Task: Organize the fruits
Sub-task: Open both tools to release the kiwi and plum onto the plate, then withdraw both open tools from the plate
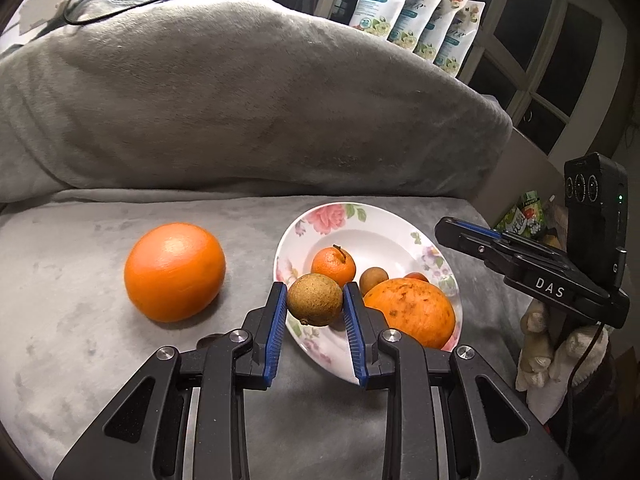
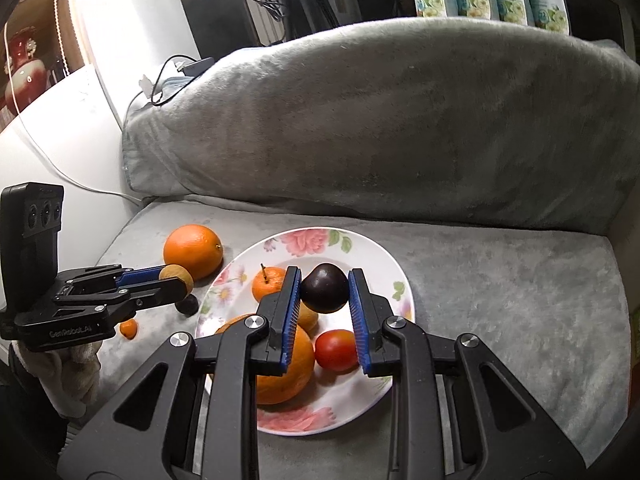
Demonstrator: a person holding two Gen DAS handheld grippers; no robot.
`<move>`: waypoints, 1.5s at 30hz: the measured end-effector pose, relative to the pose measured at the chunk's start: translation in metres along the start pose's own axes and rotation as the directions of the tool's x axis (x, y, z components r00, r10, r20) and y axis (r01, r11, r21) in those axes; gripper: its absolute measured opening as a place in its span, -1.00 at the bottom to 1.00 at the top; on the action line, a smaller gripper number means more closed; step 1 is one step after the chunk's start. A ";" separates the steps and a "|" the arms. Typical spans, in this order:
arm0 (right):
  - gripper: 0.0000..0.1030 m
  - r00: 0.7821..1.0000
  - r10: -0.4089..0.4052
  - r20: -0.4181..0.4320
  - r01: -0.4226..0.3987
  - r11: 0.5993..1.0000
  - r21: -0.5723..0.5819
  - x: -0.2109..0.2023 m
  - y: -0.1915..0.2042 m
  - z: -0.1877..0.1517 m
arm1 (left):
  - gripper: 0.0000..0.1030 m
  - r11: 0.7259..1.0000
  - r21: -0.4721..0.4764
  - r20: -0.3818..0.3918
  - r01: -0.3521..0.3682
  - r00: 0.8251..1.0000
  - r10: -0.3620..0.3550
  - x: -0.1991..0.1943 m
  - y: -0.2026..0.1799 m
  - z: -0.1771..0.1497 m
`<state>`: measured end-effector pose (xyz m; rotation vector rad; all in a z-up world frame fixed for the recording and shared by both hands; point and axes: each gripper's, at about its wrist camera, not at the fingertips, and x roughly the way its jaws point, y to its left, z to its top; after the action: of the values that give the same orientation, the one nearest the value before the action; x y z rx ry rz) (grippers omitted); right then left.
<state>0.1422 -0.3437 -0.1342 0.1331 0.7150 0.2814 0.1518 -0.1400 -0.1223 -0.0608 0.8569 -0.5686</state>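
Observation:
My left gripper (image 1: pixel 315 294) is shut on a round brown fruit (image 1: pixel 315 300) and holds it over the near left rim of the floral plate (image 1: pixel 332 220). My right gripper (image 2: pixel 325 276) is shut on a dark purple fruit (image 2: pixel 324 289) above the plate (image 2: pixel 384 264). On the plate lie a small mandarin (image 2: pixel 269 283), a large speckled orange (image 2: pixel 286 360), a red tomato (image 2: pixel 336 350) and a small brown fruit (image 2: pixel 310 318). A big orange (image 1: pixel 174 272) rests on the grey cloth left of the plate. The left gripper (image 2: pixel 176 280) shows at the left of the right wrist view.
A dark fruit (image 2: pixel 188 305) and a tiny orange fruit (image 2: pixel 129 328) lie on the cloth under the left gripper. A grey blanket-covered cushion (image 1: pixel 240 100) rises behind the plate. Pouches (image 1: pixel 416 12) stand behind it. A gloved hand (image 1: pixel 560 352) holds the right gripper.

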 end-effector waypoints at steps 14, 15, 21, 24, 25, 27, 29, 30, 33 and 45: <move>-0.51 1.000 0.009 -0.019 -0.009 1.000 0.025 0.008 -0.004 0.001 | -0.48 1.000 0.000 -0.003 0.017 1.000 -0.017 0.007 -0.004 0.003; -0.51 1.000 0.009 -0.020 -0.008 1.000 0.024 0.008 -0.004 0.001 | -0.48 1.000 0.000 -0.003 0.019 1.000 -0.019 0.007 -0.004 0.003; -0.51 1.000 0.007 -0.018 -0.006 1.000 0.024 0.008 -0.003 0.001 | -0.47 0.999 0.010 -0.001 0.031 1.000 -0.031 0.006 -0.007 0.004; -0.50 1.000 0.005 -0.017 -0.005 1.000 0.027 0.007 -0.003 0.001 | -0.47 0.999 0.018 0.000 0.031 1.000 -0.031 0.006 -0.009 0.005; -0.48 1.000 0.004 -0.017 -0.004 1.000 0.028 0.007 -0.003 0.001 | -0.47 0.999 0.018 -0.001 0.032 0.999 -0.032 0.006 -0.008 0.005; -0.33 1.000 0.001 -0.014 -0.001 1.000 0.029 0.006 -0.003 0.001 | -0.47 0.999 0.019 -0.001 0.031 1.000 -0.031 0.006 -0.009 0.005; -0.10 1.000 0.000 -0.006 0.000 1.000 0.031 0.004 -0.003 0.001 | -0.44 0.999 0.021 0.000 0.032 0.999 -0.032 0.005 -0.009 0.005; -0.07 1.000 -0.001 -0.001 0.001 1.000 0.031 0.003 -0.003 0.001 | -0.39 0.999 0.023 0.001 0.033 0.999 -0.033 0.005 -0.009 0.004; 0.06 1.000 -0.004 0.004 0.004 1.000 0.031 0.001 -0.003 0.002 | -0.22 0.999 0.028 0.008 0.036 0.999 -0.036 0.003 -0.011 0.005; 0.73 0.999 -0.025 0.043 0.024 0.999 0.035 -0.008 -0.002 0.005 | 0.44 0.998 0.066 0.046 0.010 0.999 -0.013 -0.008 -0.019 0.005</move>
<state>0.1401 -0.3480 -0.1253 0.1622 0.6779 0.2421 0.1425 -0.1534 -0.1079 -0.0190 0.7928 -0.6037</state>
